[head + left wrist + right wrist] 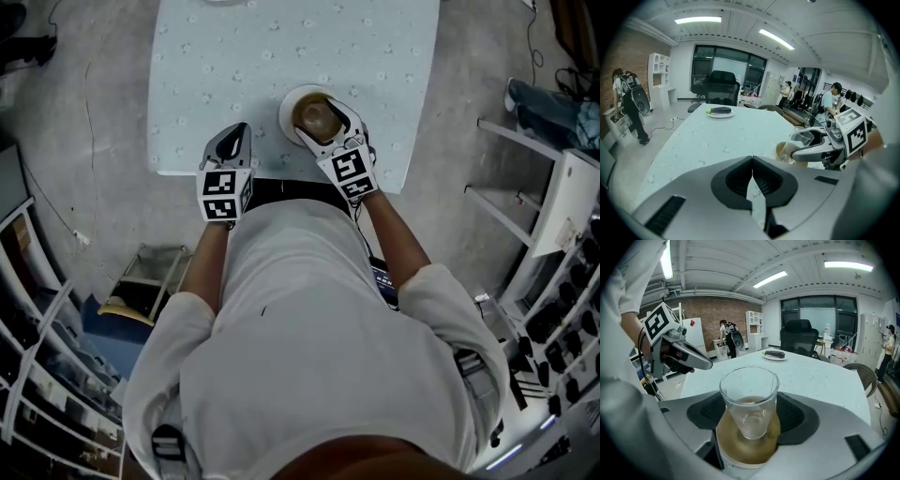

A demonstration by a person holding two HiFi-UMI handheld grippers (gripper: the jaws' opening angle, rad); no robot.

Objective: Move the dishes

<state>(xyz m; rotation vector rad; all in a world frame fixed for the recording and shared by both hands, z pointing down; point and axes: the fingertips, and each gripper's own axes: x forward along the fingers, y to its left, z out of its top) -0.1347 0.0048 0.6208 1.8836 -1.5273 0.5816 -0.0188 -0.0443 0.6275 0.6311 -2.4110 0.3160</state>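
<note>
On the pale blue patterned table [281, 56], near its front edge, the brown white-rimmed saucer [740, 448] carries the clear drinking glass [749, 394]. My right gripper [750, 416] is released, jaws straddling the glass (not pressing). Next I should centre it and close gently. My left gripper [752, 185] is clenched and empty.

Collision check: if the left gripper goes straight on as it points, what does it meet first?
Probably the bare tabletop: the left gripper, jaws shut, tilts down at it, well short of the far plate. The glass stands off to its right, seemingly out of line; depth is unclear.
</note>
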